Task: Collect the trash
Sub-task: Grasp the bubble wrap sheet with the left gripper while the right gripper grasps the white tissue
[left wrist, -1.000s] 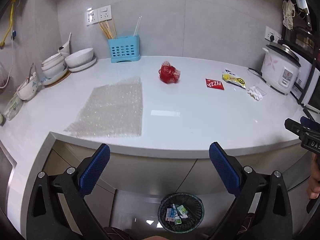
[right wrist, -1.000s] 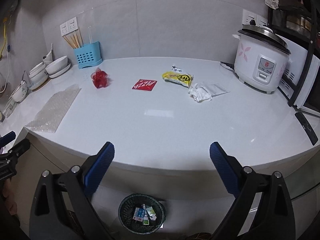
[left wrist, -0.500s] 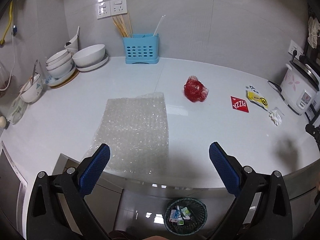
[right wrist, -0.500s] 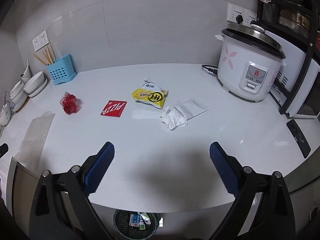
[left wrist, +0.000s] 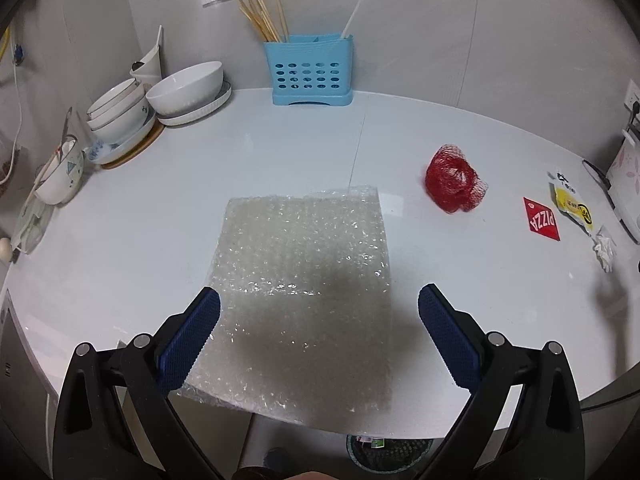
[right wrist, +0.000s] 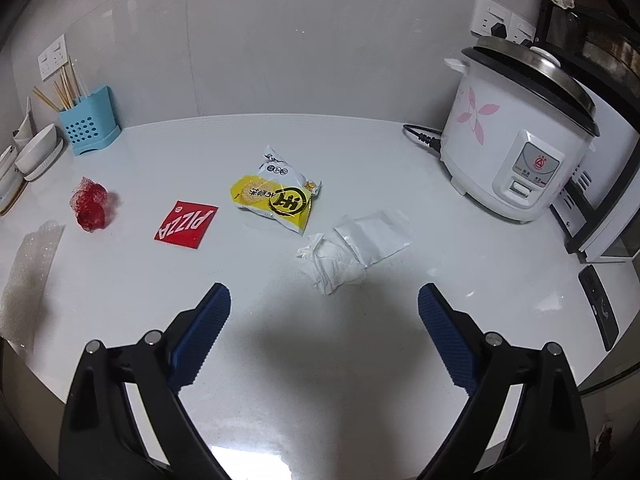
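A sheet of bubble wrap (left wrist: 304, 280) lies on the white counter (left wrist: 120, 232), its near edge overhanging the front. My left gripper (left wrist: 319, 304) hovers open above that sheet, holding nothing. Further right lie a red mesh net (left wrist: 454, 184), a red pizza packet (left wrist: 542, 220), a yellow snack wrapper (left wrist: 576, 208) and a crumpled white tissue (left wrist: 604, 248). My right gripper (right wrist: 324, 300) is open over the counter, just short of the tissue (right wrist: 336, 264) and a clear plastic bag (right wrist: 376, 236). The wrapper (right wrist: 276, 198), packet (right wrist: 186, 224) and net (right wrist: 90, 206) lie to its left.
A dark mesh waste bin (left wrist: 384, 448) sits on the floor below the counter front. Stacked bowls (left wrist: 120, 112) and a blue utensil holder (left wrist: 310, 72) line the back left. A white rice cooker (right wrist: 516, 140) and an appliance (right wrist: 608, 216) stand at the right.
Both grippers have moved forward and up from below the counter edge to over its top. The left one now hangs over the bubble wrap, the right one near the tissue.
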Motion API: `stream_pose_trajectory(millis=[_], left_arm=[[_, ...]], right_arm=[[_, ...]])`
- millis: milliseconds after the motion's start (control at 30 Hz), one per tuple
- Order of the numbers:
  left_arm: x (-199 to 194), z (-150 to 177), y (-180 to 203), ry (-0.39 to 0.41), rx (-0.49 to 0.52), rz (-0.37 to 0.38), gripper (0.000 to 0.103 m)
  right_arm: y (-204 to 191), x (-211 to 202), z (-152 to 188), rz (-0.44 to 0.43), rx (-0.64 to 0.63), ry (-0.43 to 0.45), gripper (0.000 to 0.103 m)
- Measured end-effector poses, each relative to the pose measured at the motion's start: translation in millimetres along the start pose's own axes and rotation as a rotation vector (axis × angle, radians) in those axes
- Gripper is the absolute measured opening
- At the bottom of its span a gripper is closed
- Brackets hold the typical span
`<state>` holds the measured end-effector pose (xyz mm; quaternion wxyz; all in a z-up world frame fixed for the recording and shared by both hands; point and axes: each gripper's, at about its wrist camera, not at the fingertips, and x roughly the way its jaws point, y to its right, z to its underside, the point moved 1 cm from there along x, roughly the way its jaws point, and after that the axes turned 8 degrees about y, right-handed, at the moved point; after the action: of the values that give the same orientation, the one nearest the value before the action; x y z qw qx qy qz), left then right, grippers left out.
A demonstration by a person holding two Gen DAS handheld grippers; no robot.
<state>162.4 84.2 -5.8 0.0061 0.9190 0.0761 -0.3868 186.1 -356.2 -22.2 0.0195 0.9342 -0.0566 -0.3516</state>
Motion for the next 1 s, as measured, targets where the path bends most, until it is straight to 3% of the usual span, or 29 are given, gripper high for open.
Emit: stream_pose_trajectory(millis=[200,500,1000], left_arm=[[32.3,-4.5,-9.6,-0.040,-0.008,-0.010,0.097],[61.7,-10.1,12.5,-0.087,0.025,0.011,0.097],[88.0,-6.1,38.8,-0.154,0.070,0.010,0.097]], right_arm=[[-3.2,40.8,1.6,0.011,0.001,-0.047,0.090],[-7.7,73.3,-6.2,0.038,-0.012,-0.085,0.090],[-3.9,94.8,-10.7,0.065,-0.020,-0.143,0.073]])
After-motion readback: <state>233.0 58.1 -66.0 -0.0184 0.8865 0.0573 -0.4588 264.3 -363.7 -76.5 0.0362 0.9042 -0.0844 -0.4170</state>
